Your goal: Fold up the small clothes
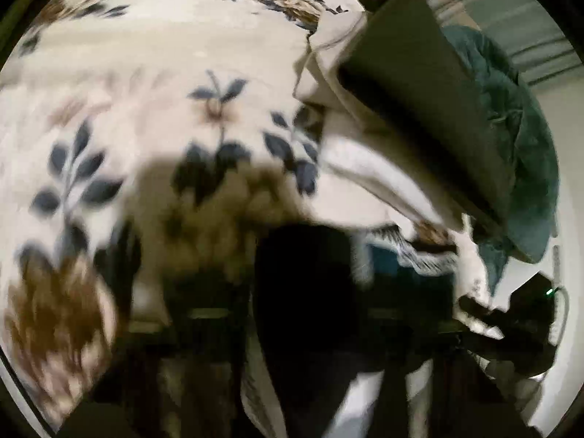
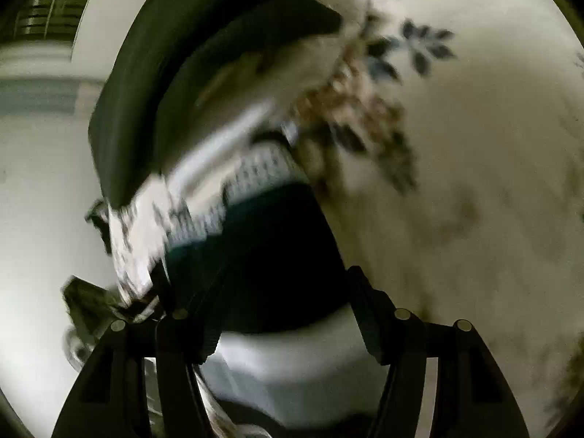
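A tilted pile of folded clothes lies on the floral bedspread [image 1: 153, 84]. An olive garment [image 1: 412, 84] is on top, with beige and white pieces [image 1: 357, 160] under it. Below those come a blue-and-white patterned piece [image 2: 252, 182] and a dark teal garment [image 2: 270, 241]. My right gripper [image 2: 259, 277] is open and its fingers straddle the near end of the dark teal garment. That cloth is smeared by motion while the fingers [image 2: 372, 314] look sharp. My left gripper [image 1: 303, 248] is a dark blur low in its view, beside the pile. Its jaws cannot be made out.
A crumpled teal cloth [image 1: 518, 135] lies behind the pile at the right. The right gripper's dark body with a green light [image 1: 529, 314] shows at the lower right of the left wrist view. A pale wall and window blinds [image 2: 54, 7] stand beyond the bed.
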